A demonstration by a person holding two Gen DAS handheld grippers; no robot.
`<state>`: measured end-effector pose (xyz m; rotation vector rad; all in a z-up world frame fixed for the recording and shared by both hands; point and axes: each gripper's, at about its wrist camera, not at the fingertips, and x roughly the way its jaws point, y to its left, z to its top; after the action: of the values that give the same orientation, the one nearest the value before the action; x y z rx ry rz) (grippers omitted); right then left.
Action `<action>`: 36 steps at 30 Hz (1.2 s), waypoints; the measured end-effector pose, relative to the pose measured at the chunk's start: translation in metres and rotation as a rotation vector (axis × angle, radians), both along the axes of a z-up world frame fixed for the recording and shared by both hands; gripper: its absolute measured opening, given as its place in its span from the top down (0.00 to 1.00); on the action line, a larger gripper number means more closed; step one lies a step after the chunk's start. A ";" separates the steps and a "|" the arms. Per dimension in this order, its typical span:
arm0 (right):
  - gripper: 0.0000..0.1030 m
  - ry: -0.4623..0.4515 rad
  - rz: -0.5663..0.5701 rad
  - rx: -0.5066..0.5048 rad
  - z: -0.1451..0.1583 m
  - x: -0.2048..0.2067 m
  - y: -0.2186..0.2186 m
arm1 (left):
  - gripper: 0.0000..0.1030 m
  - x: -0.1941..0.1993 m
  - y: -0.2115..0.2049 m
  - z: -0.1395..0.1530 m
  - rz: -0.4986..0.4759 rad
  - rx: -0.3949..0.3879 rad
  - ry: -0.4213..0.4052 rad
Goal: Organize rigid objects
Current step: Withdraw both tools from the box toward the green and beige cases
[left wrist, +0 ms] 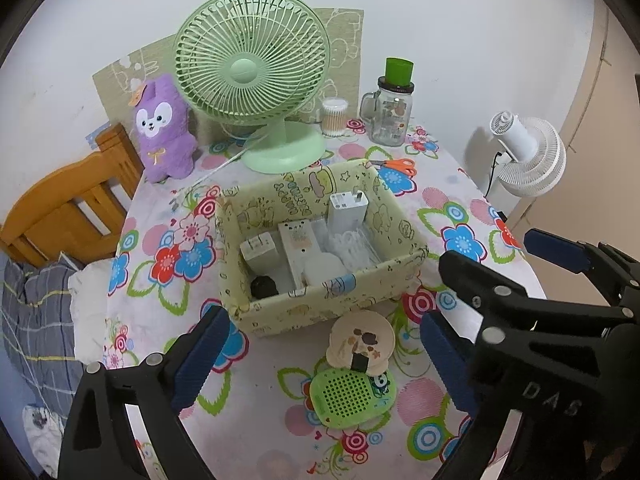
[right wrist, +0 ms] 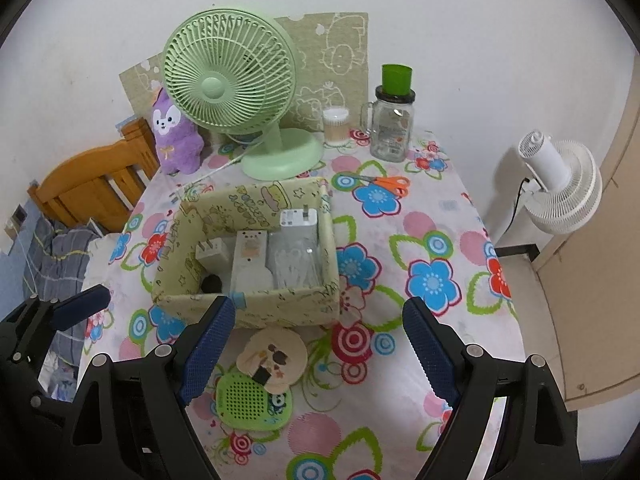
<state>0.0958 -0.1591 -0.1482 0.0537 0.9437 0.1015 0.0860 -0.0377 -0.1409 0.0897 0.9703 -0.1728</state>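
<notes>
both spread wide and empty: left gripper [left wrist: 320, 354] and right gripper [right wrist: 318, 346], hovering side by side above the floral tablecloth [right wrist: 440, 240]. just past the fingertips, a cream compact [right wrist: 273, 356] overlapping a green speaker-like gadget [right wrist: 254, 402]; beyond those, the fabric storage box [right wrist: 280, 306] holding chargers and a remote [right wrist: 249, 258].

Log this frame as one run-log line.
left gripper: open, empty | right gripper: open, empty | storage box: holds chargers | green speaker, round mirror: outside box, on table
</notes>
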 end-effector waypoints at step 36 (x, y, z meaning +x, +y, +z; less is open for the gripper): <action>0.10 0.101 0.172 -0.024 -0.097 -0.003 -0.024 | 0.00 -0.017 -0.013 -0.105 0.178 -0.039 0.143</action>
<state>0.0926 -0.1829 -0.2455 -0.0453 1.0498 0.2484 0.0693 -0.0509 -0.2464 -0.0455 1.1110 -0.0345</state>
